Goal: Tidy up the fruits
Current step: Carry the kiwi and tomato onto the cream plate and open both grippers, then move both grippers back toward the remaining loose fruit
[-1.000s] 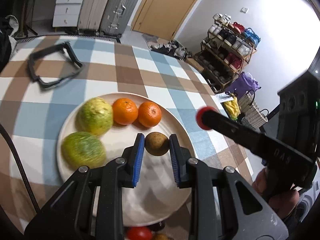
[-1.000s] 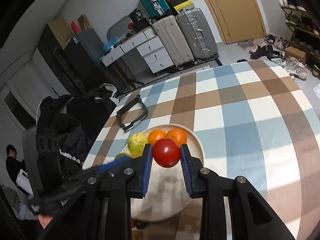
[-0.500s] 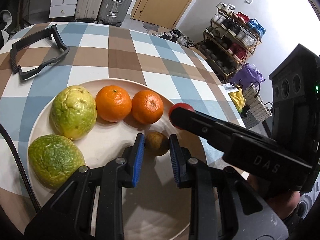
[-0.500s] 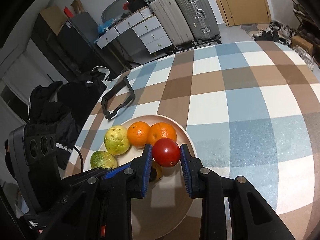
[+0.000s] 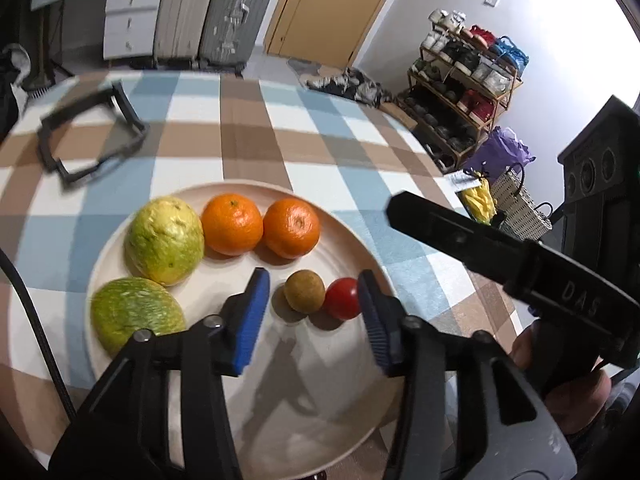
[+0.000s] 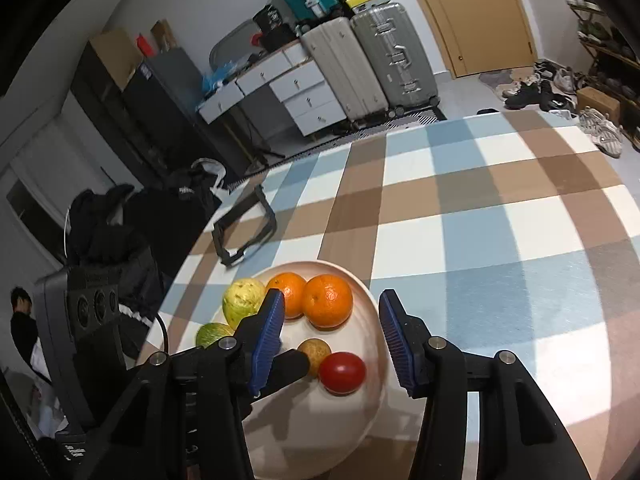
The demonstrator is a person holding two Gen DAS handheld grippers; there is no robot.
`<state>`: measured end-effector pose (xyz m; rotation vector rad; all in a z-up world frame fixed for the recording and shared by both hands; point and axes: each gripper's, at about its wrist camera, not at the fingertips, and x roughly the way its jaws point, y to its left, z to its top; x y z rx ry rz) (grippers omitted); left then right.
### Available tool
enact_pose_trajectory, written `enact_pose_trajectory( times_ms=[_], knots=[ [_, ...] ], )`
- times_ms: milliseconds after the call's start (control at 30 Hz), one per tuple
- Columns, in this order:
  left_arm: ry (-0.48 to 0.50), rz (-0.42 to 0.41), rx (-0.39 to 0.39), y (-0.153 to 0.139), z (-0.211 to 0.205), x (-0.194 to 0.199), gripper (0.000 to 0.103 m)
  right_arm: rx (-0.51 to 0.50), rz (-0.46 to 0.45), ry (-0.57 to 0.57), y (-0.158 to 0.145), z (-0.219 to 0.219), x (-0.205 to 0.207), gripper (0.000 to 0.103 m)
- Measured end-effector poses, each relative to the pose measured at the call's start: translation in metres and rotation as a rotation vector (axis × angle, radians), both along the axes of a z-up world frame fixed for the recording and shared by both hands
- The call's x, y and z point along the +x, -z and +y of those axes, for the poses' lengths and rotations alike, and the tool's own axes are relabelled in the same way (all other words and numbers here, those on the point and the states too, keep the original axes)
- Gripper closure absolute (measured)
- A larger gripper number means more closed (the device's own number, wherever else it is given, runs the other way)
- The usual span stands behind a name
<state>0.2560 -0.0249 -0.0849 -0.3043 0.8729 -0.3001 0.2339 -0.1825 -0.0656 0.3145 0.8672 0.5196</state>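
Note:
A cream plate [image 5: 304, 392] [image 6: 320, 432] lies on the checked tablecloth. On it lie two green-yellow fruits [image 5: 164, 240] [image 5: 134, 314], two oranges [image 5: 231, 223] [image 5: 292, 227], a small brown fruit [image 5: 305, 291] [image 6: 314, 351] and a red tomato [image 5: 342, 298] [image 6: 343, 372]. The brown fruit and the tomato touch. My left gripper [image 5: 312, 320] is open and empty just above them. My right gripper [image 6: 332, 332] is open and empty above the tomato. Its black finger [image 5: 460, 236] crosses the left wrist view.
A black open frame [image 5: 86, 136] [image 6: 244, 232] lies on the cloth beyond the plate. Suitcases, drawers and a door stand behind the table. A shoe rack [image 5: 464, 80] and baskets stand right of the table edge.
Both grippers have opened. The left one let go of the brown fruit and the right one let go of the tomato; both fruits now lie on the plate. Both grippers pulled back slightly.

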Motion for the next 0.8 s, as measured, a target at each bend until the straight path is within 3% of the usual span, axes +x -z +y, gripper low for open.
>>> enact_pose_trajectory(
  times_ms=[67, 133, 267, 400, 500, 567, 800],
  knots=[
    [0.001, -0.033, 0.005, -0.011, 0.000, -0.010, 0.045, 0.001, -0.010, 0.022, -0.007, -0.007, -0.006, 0.048],
    [-0.004, -0.055, 0.010, -0.020, 0.001, -0.022, 0.038, 0.010, -0.025, 0.039, -0.015, -0.014, -0.015, 0.039],
    [-0.012, -0.089, 0.020, -0.041, 0.006, -0.049, 0.029, 0.022, -0.064, 0.075, -0.034, -0.025, -0.041, 0.031],
    [-0.054, -0.145, 0.054, -0.063, 0.014, -0.083, 0.020, 0.033, -0.104, 0.085, -0.050, -0.029, -0.068, 0.016],
    [-0.092, -0.201, 0.113, -0.079, 0.021, -0.109, 0.015, 0.032, -0.150, 0.077, -0.063, -0.026, -0.092, 0.007],
    [-0.125, -0.235, 0.148, -0.087, 0.027, -0.125, 0.001, 0.026, -0.175, 0.073, -0.070, -0.023, -0.107, 0.003],
    [-0.196, -0.290, 0.190, -0.106, 0.050, -0.176, 0.001, 0.018, -0.227, 0.076, -0.080, -0.011, -0.153, 0.001]
  ],
)
